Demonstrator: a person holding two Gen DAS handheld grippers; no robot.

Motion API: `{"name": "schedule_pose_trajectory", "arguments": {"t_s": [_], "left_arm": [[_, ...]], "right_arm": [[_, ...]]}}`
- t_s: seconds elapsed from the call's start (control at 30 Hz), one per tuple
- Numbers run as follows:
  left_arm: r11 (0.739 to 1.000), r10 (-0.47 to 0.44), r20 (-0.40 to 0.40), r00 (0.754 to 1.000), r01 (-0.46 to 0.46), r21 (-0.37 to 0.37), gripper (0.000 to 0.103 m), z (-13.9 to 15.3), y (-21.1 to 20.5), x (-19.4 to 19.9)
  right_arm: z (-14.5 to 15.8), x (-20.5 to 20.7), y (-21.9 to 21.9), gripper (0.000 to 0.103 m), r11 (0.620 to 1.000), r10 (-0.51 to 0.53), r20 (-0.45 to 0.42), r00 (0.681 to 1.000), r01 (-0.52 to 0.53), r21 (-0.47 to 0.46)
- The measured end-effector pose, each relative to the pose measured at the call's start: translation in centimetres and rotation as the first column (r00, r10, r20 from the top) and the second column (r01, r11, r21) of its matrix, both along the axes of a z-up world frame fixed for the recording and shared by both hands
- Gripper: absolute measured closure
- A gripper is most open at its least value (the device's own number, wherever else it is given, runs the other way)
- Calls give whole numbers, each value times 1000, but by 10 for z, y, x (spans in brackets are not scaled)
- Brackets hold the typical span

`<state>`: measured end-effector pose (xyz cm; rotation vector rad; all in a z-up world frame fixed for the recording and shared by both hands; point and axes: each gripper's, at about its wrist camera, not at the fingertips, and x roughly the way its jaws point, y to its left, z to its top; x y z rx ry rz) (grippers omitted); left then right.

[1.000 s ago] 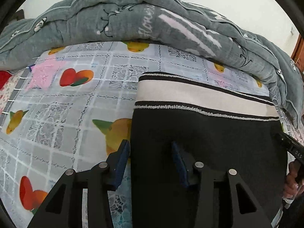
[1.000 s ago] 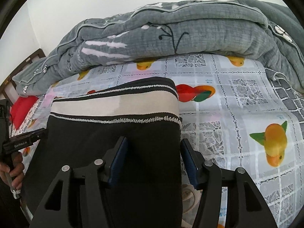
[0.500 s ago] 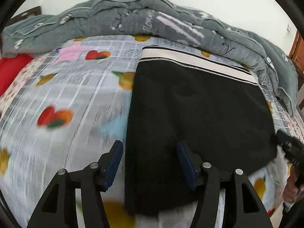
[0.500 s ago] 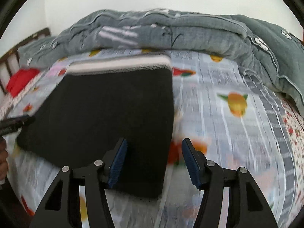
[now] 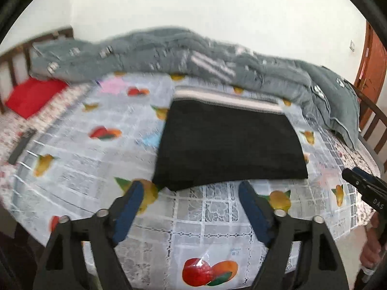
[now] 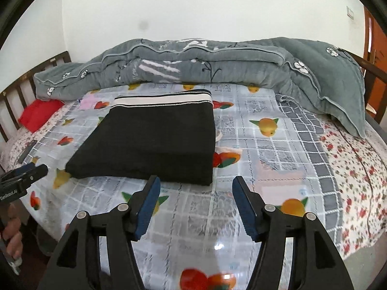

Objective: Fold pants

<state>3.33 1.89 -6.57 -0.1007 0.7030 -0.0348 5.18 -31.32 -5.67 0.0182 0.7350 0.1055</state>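
Lying folded: pants (image 6: 150, 142) on fruit-print sheet (image 6: 278, 149); grey quilt (image 6: 217, 60) behind.

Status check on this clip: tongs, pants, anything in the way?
Left tongs open, empty. Right tongs open, empty. Pants folded flat on the bed sheet, untouched. Nothing between tongs and pants.
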Motion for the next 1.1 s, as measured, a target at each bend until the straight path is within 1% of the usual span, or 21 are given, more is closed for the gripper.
{"name": "schedule_pose_trajectory", "arguments": {"t_s": [0.03, 0.07, 0.1, 0.17, 0.27, 0.5, 1.1], "left_arm": [[1000, 1, 16, 1000, -2, 19, 17, 5, -3, -6], [999, 6, 31, 1000, -7, 46, 17, 12, -7, -11], [998, 7, 39, 999, -9, 57, 17, 15, -9, -15], [998, 5, 50, 999, -9, 65, 17, 22, -12, -21], [998, -12, 54, 998, 9, 59, 17, 30, -17, -31], [995, -1, 88, 996, -8, 98, 17, 39, -29, -45], [994, -2, 99, 995, -9, 107, 17, 44, -36, -51]], "right_arm": [[4, -4, 0, 40, 1000, -11, 1, 1000, 11, -6], [8, -9, 0, 34, 999, -26, 7, 1000, 26, -18], [9, -13, 0, 24, 999, -32, 12, 999, 33, -25], [14, -21, -1, 16, 999, -41, 40, 998, 42, -34], [19, -31, -3, 12, 997, -51, 56, 997, 54, -49], [27, -47, -10, 11, 998, -52, 70, 996, 54, -33], [30, -55, -12, 11, 998, -57, 75, 996, 59, -27]]}}
